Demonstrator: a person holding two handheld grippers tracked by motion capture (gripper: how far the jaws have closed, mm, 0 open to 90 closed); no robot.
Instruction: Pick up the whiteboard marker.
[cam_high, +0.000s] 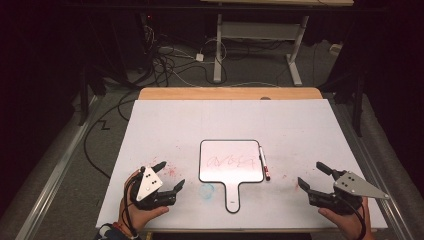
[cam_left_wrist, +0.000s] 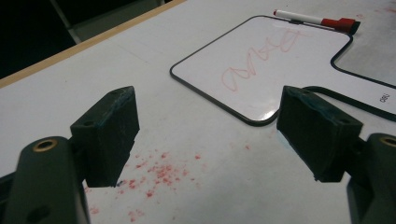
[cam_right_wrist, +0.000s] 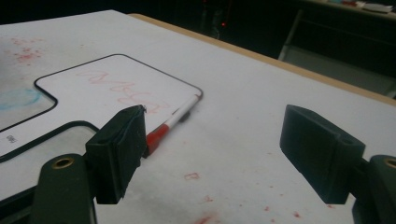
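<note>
Fingers spread wide and empty on both the left gripper and the right gripper, which flank a small handled whiteboard lying flat at the centre of the white table. The left one rests below and left of the board, the right one below and right, each aimed inward, seemingly poised for a first reach. The board is glossy, dark-rimmed and round-cornered, bearing a looping red scribble. A slim red-capped marker lies touching the board's right edge, likely parked there within easy reach. Red flecks speckle the matte tabletop left of the board.
</note>
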